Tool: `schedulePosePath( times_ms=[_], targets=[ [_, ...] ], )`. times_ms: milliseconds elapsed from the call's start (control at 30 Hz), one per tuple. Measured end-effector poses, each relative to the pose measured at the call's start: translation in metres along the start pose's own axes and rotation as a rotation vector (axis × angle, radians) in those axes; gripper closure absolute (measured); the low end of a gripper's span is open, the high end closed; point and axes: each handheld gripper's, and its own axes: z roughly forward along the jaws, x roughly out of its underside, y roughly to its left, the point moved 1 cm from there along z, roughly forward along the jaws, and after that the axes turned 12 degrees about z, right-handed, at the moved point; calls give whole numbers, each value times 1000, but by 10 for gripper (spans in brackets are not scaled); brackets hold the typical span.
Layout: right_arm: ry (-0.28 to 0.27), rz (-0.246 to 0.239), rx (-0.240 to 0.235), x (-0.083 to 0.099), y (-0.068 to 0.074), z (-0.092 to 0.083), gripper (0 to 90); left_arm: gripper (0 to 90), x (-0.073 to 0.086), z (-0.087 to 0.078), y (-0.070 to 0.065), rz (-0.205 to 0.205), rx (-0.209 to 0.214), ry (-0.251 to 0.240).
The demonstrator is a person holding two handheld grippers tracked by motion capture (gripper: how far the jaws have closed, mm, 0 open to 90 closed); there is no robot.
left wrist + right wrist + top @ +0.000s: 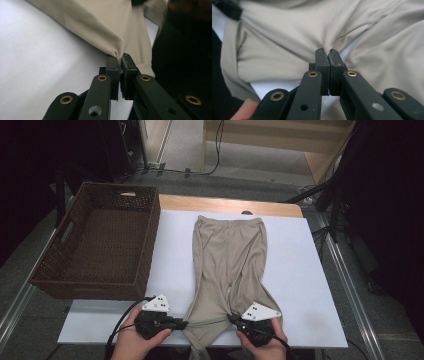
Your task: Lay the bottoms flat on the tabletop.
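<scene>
Beige trousers (229, 255) lie flat on a white board (300, 270), waistband at the far end and leg ends toward the near edge. My left gripper (185, 324) is at the left leg's near end, and in the left gripper view its jaws (119, 57) are shut on a pinched corner of the beige fabric (100, 27). My right gripper (231, 318) is at the inner side of the right leg. In the right gripper view it (326, 52) is shut on a puckered fold of the cloth (287, 37). A hand holds each gripper at the near table edge.
A large dark wicker basket (150, 235) stands at the left of the board, open and with nothing visible inside. A wooden table edge (225, 202) shows behind the board. Cables and dark stands lie on the floor beyond.
</scene>
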Motion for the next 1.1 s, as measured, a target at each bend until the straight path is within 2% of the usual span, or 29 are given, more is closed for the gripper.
schedulePosePath(
  times_ms=[133, 300, 367, 467, 533, 633, 667, 733, 800, 867, 933, 1000, 1067, 1100],
  targets=[
    [-34, -24, 21, -7, -6, -15, 875, 869, 4, -1, -1, 3, 23, 10],
    [-43, -14, 28, -9, -15, -22, 874, 871, 3, 0, -2, -1, 33, -7],
    [-49, -8, 23, -9, -16, -23, 874, 870, 2, -2, -2, -2, 84, -51],
    [-46, -8, -7, -12, -14, -25, 873, 867, 0, -6, -4, 34, 136, -94],
    [-52, -13, -30, -13, -9, -26, 872, 867, 1, -7, -3, 37, 114, -76],
    [-60, -49, -88, -14, -1, -26, 870, 868, 6, -8, 2, 28, 19, 8],
    [-59, -56, -91, -14, 1, -25, 870, 868, 8, -9, 3, 25, -4, 22],
    [-55, -63, -100, -14, 3, -24, 870, 867, 10, -10, 6, 11, -26, 17],
    [-48, -62, -94, -13, 1, -21, 870, 867, 9, -11, 5, 17, -25, 15],
    [-41, -50, -88, -11, -3, -19, 868, 867, 8, -12, 3, 32, 30, -24],
    [-38, -43, -76, -10, -7, -19, 867, 862, 4, -10, -2, 67, 80, -57],
    [-36, -35, -55, -10, -11, -20, 867, 857, 1, -1, -7, 85, 59, -20],
    [-35, -29, -43, -9, -16, -22, 867, 853, 1, 9, -9, 104, 14, 64],
    [-33, -21, -39, -8, -18, -23, 867, 853, 2, 13, -10, 110, 7, 92]
  ],
)
